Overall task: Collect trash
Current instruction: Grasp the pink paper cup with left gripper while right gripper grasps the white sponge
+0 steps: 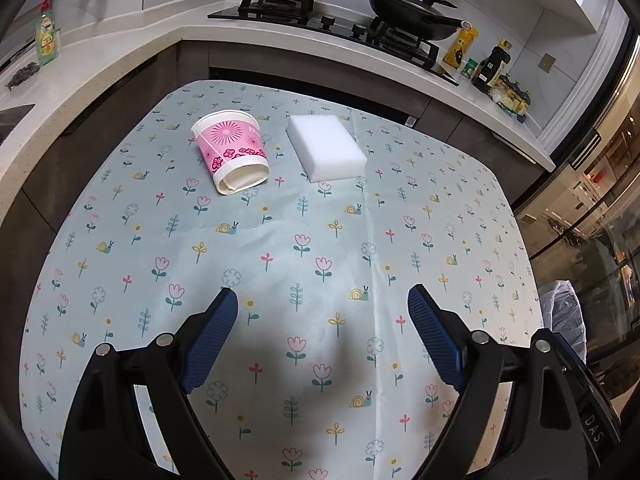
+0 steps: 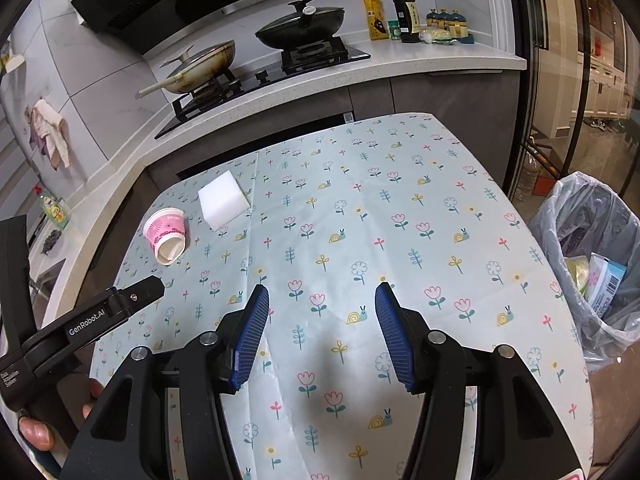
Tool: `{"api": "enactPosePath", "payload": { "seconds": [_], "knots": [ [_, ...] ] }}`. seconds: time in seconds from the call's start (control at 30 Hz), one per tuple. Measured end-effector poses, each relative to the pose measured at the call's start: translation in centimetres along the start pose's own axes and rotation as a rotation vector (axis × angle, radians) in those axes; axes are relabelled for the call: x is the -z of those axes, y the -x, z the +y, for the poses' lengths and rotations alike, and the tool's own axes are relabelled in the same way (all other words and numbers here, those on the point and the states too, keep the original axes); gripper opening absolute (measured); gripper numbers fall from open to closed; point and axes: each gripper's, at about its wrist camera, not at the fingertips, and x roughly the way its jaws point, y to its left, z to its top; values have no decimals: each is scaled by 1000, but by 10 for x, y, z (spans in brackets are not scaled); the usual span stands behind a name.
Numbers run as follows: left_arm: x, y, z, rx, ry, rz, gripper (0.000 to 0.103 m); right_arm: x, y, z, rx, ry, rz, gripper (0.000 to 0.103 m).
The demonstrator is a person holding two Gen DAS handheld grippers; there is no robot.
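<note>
We find a pink paper cup (image 1: 231,151) on its side on the floral tablecloth (image 1: 304,264), a white sponge (image 1: 326,148) just beside it — nothing between them and our left gripper (image 1: 322,300) and right gripper (image 2: 322,296), both spread, empty. Lined bin (image 2: 592,248) stands rightmost.

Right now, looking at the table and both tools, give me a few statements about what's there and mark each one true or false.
1. The pink paper cup lies on its side on the table. True.
2. The white sponge is stacked on top of the cup. False: it lies flat on the tablecloth beside the cup, apart from it.
3. The left tool grips the cup. False: its jaws stand open and empty, well short of the cup.
4. The right tool is open and holds nothing. True.
5. The bin with the plastic liner already has some packaging in it. True.
</note>
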Motion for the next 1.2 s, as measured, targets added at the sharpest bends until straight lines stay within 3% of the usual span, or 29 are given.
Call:
{"api": "enactPosePath", "payload": {
  "seconds": [0.83, 1.1, 1.2],
  "knots": [
    [-21, -17, 47, -64, 59, -19, 83, -16, -43, 30, -19, 34, 25, 54],
    [-43, -29, 70, -96, 117, -39, 92, -28, -76, 50, -43, 66, 45, 54],
    [-58, -40, 78, -108, 146, -37, 93, -36, -96, 68, -58, 112, 43, 62]
  ]
}}
